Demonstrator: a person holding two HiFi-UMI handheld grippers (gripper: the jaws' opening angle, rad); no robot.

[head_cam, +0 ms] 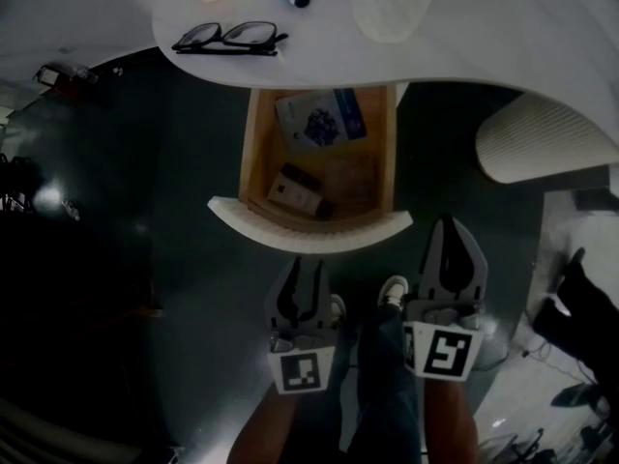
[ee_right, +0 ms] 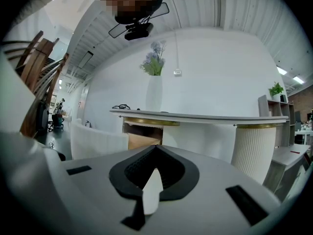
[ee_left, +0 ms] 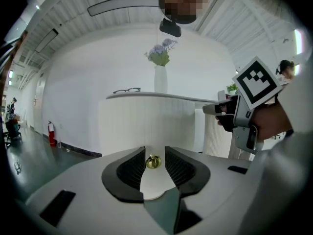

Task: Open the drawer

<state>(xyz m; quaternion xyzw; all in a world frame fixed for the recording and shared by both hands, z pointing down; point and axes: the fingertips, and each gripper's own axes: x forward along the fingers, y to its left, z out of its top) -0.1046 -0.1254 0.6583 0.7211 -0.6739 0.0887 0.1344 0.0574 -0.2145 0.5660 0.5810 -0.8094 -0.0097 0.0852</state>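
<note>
Under the near edge of the white table (head_cam: 464, 37), the drawer (head_cam: 309, 228) is already pulled a long way out. Judging by that, the opening itself looks pretty much done. Its long axis runs straight out from the table toward the person, and the curved white front sits crosswise at the far end from the table.

The bit that matters is that the left gripper (head_cam: 308, 264) is lined up dead centre on that front, on the side away from the table, pointing back at it. In the left gripper view the little brass knob (ee_left: 153, 162) sits right in the gap at its tips. The jaws are parted and I don't see the pads actually squeezing it, so I'd call it loose around the knob, not gripping. If there's any more pulling to do, it'd be straight away from the table along the drawer's length, and it'd need to clamp first.

The right gripper (head_cam: 448, 222) is off beside the right end of the front, about as far out from the table. Its jaws are closed together with nothing in them. So the left one is clearly the closer hand for the knob.

The drawer is a plain wooden box behind a ribbed white face. Inside there's a blue packet (head_cam: 322, 116) toward the table end and a dark box (head_cam: 295, 191) nearer the front. A pair of glasses (head_cam: 229, 39) sits up on the table top.
</note>
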